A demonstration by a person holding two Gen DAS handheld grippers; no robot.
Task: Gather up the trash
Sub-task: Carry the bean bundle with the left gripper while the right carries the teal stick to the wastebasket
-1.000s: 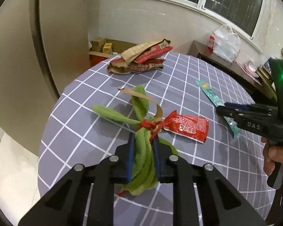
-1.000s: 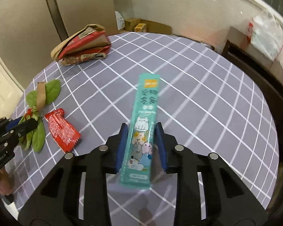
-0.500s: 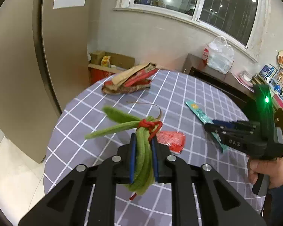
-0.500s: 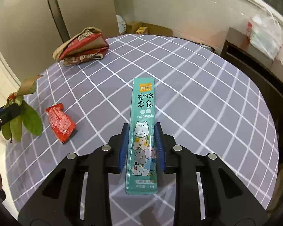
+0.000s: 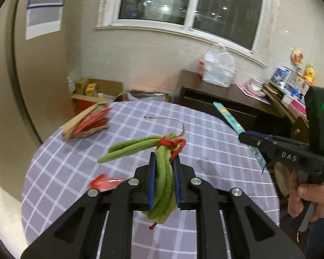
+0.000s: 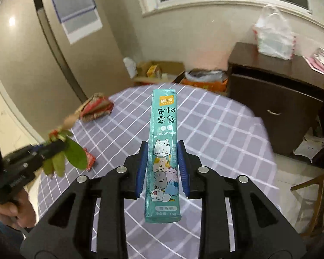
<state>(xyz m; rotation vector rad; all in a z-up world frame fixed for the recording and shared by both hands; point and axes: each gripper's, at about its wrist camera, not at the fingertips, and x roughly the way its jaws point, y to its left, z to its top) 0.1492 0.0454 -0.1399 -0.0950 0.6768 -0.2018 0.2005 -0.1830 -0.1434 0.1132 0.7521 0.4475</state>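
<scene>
The left gripper (image 5: 164, 181) is clenched on a bunch of green leaves (image 5: 162, 185) tied with a red string (image 5: 171, 143). The bunch hangs in the air above the round desk (image 5: 216, 151), and a dry brown strip curls from its top. The right gripper (image 6: 162, 168) is clenched on a long teal snack packet (image 6: 163, 153), also held up above the desk. The packet has cartoon cats, Chinese writing, "Pet Snacks" and "15g" on it. A red wrapper (image 5: 103, 182) lies flat on the checked desk cloth. A pile of crumpled brown and red bags (image 5: 86, 123) sits near the far edge. The right gripper's side reads "DAS".
</scene>
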